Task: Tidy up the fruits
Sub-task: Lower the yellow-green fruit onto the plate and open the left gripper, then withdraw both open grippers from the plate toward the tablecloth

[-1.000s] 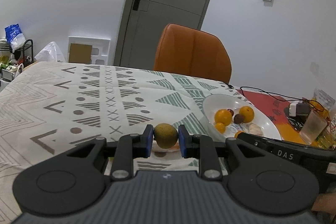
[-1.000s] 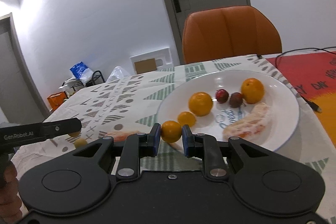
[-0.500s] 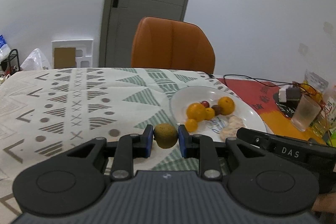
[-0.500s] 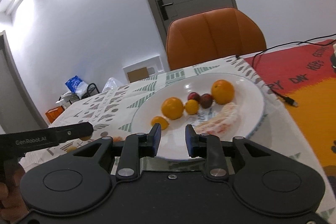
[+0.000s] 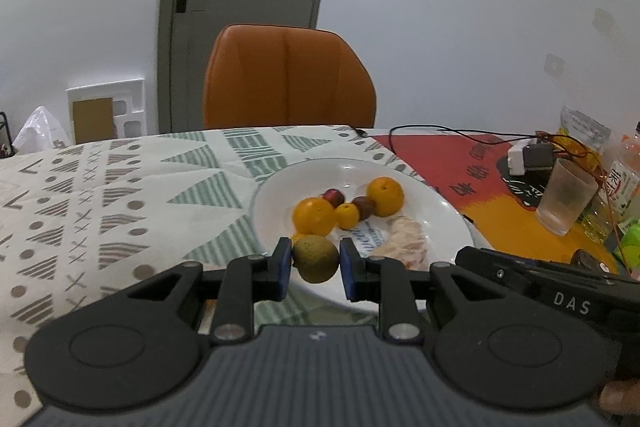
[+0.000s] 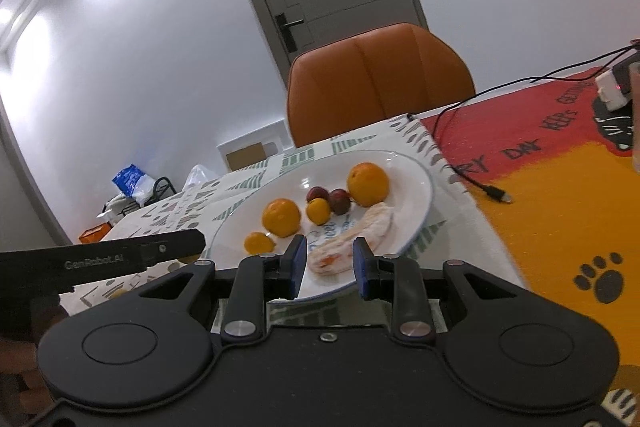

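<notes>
My left gripper (image 5: 314, 264) is shut on a round green-brown fruit (image 5: 315, 258), held just over the near rim of the white plate (image 5: 440, 211). On the plate lie two oranges (image 5: 313, 215), a small orange (image 5: 347, 215), two dark red plums (image 5: 333, 195) and a peeled pale fruit piece (image 5: 404, 243). My right gripper (image 6: 329, 267) stands open and empty at the plate's near edge (image 6: 416, 223), with the peeled piece (image 6: 352, 239) beyond its fingers. Another small orange (image 6: 259, 242) lies on the plate to its left. The left gripper's side (image 6: 100, 259) shows at the left of the right wrist view.
An orange chair (image 5: 288, 75) stands behind the table. To the right, on a red and orange mat (image 6: 560, 195), are a black cable (image 6: 472, 183), a plastic cup (image 5: 566, 201), a charger block (image 5: 528, 157) and packets. A patterned cloth (image 5: 100, 195) covers the left side.
The left gripper carried the green-brown fruit to the right, up to the plate's rim. The right gripper let go of a small orange onto the plate and shifted right.
</notes>
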`<action>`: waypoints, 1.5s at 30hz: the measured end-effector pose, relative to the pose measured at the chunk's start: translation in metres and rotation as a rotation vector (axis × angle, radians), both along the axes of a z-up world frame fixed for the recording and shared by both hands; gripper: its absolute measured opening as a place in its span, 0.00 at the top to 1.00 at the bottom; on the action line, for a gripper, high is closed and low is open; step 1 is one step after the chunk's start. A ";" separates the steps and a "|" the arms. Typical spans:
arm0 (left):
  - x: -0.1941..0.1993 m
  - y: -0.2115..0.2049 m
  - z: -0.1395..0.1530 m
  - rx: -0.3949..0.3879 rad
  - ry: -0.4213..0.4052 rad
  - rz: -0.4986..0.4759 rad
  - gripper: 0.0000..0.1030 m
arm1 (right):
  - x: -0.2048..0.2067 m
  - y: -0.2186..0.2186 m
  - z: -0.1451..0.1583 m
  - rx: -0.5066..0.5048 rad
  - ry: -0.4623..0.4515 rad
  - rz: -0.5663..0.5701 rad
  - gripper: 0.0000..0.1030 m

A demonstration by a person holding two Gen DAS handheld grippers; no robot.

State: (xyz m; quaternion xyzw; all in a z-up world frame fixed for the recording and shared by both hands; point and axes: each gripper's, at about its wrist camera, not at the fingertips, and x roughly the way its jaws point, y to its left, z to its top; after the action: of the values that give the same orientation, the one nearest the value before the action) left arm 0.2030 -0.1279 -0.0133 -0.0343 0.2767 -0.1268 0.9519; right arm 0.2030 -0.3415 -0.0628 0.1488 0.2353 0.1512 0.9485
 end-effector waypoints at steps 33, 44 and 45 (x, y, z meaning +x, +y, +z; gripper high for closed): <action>-0.019 0.050 0.006 0.058 0.004 0.178 0.28 | -0.011 0.030 0.006 0.015 -0.014 0.062 0.50; -0.028 0.089 0.002 0.051 0.012 0.270 0.20 | -0.013 0.055 0.012 0.047 -0.063 0.120 0.03; -0.028 0.092 0.001 0.051 0.012 0.278 0.20 | -0.013 0.058 0.012 0.046 -0.067 0.131 0.00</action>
State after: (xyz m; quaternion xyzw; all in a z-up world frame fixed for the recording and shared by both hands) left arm 0.1746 -0.0361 -0.0118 -0.0491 0.2779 0.0137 0.9593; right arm 0.1900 -0.2834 -0.0505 0.1500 0.2092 0.2232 0.9402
